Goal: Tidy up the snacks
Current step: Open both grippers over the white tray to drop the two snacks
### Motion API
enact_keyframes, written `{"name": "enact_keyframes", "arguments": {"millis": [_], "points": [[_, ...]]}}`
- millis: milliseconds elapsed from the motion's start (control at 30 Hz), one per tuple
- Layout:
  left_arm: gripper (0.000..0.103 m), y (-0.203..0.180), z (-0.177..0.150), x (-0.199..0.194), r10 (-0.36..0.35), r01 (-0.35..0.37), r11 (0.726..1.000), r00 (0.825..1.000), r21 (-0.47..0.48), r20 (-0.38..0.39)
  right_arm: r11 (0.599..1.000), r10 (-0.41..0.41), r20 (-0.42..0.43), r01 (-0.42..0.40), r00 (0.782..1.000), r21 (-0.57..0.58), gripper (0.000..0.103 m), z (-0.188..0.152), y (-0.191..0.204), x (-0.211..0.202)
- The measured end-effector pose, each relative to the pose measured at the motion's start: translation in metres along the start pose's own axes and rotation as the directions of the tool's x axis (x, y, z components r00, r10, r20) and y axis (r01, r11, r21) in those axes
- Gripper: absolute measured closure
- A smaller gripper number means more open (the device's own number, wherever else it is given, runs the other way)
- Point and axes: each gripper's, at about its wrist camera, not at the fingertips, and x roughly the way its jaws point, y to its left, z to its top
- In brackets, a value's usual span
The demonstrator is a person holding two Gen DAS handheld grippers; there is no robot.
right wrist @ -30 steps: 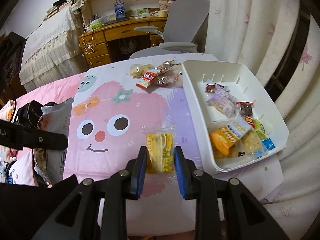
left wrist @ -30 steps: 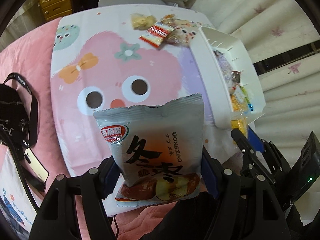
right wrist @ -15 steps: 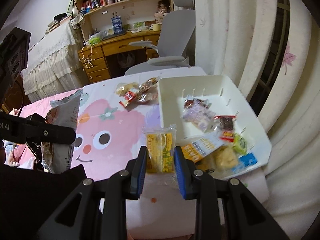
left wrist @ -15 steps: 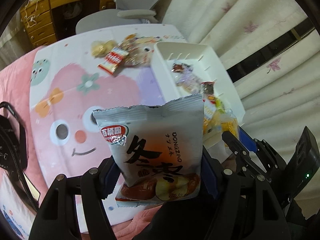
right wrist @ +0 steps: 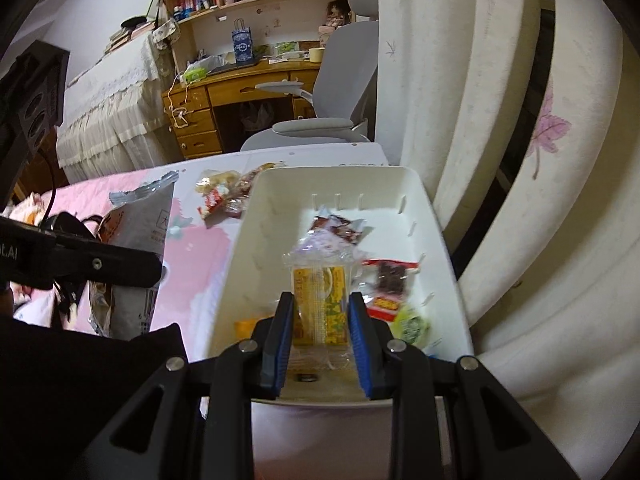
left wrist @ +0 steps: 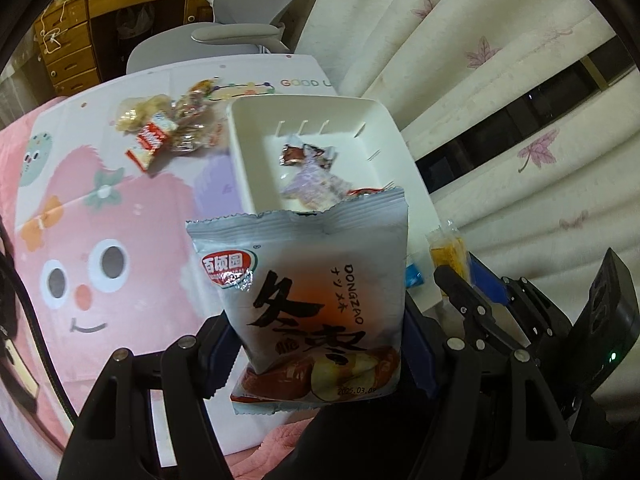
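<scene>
Clamping a yellow packet [right wrist: 319, 304], the right gripper [right wrist: 320, 320] hangs over the white bin [right wrist: 436, 236]; left gripper [left wrist: 316, 344] pinches a jujube bag [left wrist: 308, 280].

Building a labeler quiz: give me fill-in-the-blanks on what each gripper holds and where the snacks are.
1. The left gripper is shut on a grey ____ bag.
2. The right gripper holds a yellow packet above the white ____.
3. A heap of loose snacks lies on the cartoon cloth, ____ the bin.

Missing: jujube snack; bin; outside
</scene>
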Motion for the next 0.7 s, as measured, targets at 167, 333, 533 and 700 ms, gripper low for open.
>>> {"name": "enact_keyframes", "arguments": {"millis": [167,333,533,700], "points": [[0.033,-0.027,0.010,0.024,-0.008,0.009,0.999,1.000,-0.039,0.024,0.997,-0.001,-0.016,0.000,1.000,-0.076,0.076,-0.002,-0.029,0.002],[0.033,-0.050,0.019,0.040,-0.001,0.003,0.999,0.999,-0.050,0.047,0.994,0.010,-0.015,-0.011,1.000,-0.112,0.076,0.000,-0.061,0.003],[0.033,-0.068,0.033,0.047,0.017,-0.012,0.998,0.997,-0.064,0.071,0.990,0.027,-0.015,-0.029,1.000,-0.136,0.076,0.005,-0.086,0.006],[0.012,-0.065,0.038,0.055,0.029,-0.020,0.992,0.997,-0.124,0.071,0.988,0.057,-0.021,-0.059,0.998,-0.141,0.073,0.008,-0.098,0.011]]}}
